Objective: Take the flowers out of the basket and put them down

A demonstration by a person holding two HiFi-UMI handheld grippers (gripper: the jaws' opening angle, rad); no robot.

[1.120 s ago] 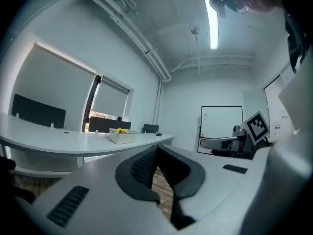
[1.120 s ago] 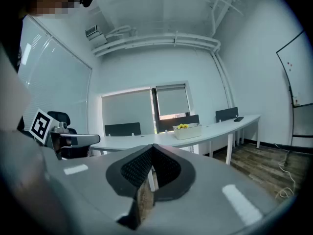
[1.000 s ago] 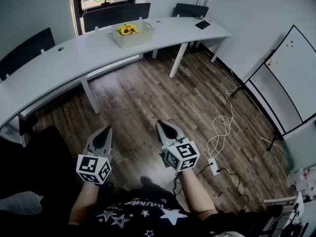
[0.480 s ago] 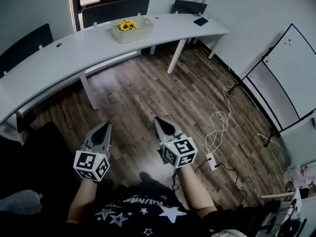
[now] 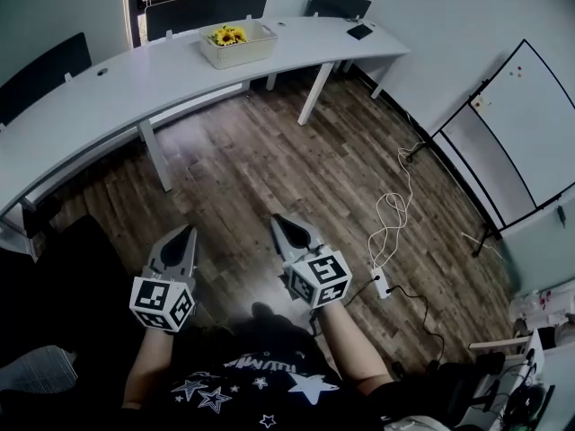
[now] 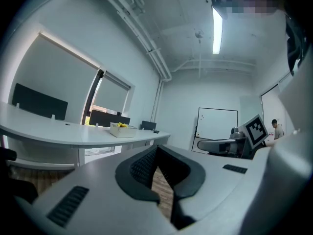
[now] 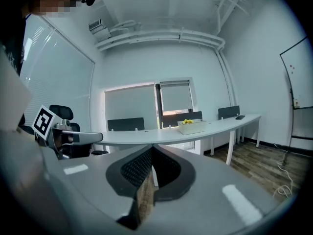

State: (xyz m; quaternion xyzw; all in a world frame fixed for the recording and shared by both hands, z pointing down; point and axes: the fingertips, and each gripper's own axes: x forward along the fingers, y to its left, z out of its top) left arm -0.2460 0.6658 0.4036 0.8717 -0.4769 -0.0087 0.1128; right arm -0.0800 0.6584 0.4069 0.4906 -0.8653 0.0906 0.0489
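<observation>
Far beyond both grippers [image 5: 238,241], flowers [image 5: 226,35]

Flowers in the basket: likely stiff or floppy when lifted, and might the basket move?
Probably light: the flowers are a small yellow bunch. Stems are hidden in the basket, so stiffness is unclear. The basket may slide on the smooth desk.

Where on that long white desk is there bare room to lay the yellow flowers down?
The desk is mostly bare. The widest free stretch runs left from the basket holding the flowers. A shorter bare patch lies between the basket and the dark flat item near the right end. Nowhere is crowded.
</observation>
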